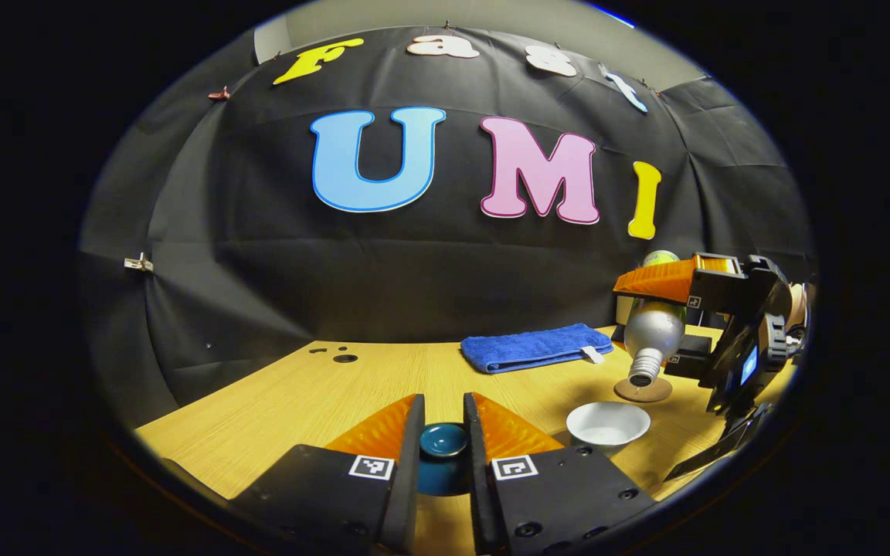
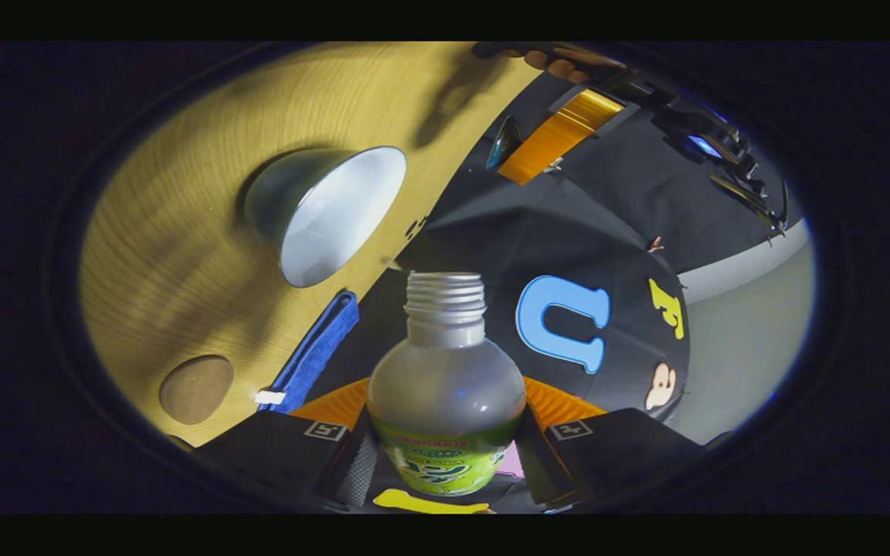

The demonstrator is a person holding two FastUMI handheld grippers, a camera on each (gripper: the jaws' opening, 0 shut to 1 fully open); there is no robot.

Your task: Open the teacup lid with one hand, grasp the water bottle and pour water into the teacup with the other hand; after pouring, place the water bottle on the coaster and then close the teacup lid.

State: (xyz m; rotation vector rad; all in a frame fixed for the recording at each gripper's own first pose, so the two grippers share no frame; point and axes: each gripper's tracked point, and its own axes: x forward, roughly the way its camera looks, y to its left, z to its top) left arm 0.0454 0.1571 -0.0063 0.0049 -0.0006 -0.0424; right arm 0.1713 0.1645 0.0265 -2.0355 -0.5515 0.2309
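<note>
My left gripper [image 1: 443, 401] is shut on a teal teacup lid [image 1: 443, 446], held low over the wooden table [image 1: 275, 401]. To its right the white teacup [image 1: 608, 423] stands uncovered. Beyond the cup, my right gripper [image 1: 665, 305] is shut on the water bottle [image 1: 653, 333], which is tipped mouth down above the round brown coaster [image 1: 657, 392]. In the right gripper view the capless bottle [image 2: 445, 371] sits between my fingers [image 2: 568, 403], its threaded neck pointing away. The cup [image 2: 329, 212] and coaster [image 2: 195, 388] lie to the left. No stream of water is visible. The left gripper [image 2: 545, 135] shows far off with the lid [image 2: 503, 143].
A folded blue towel [image 1: 534, 347] lies at the back of the table near the cloth wall, also seen as towel [image 2: 314, 351]. Small dark holes [image 1: 344, 357] mark the tabletop at the back left. A hand [image 2: 568, 66] holds the left gripper.
</note>
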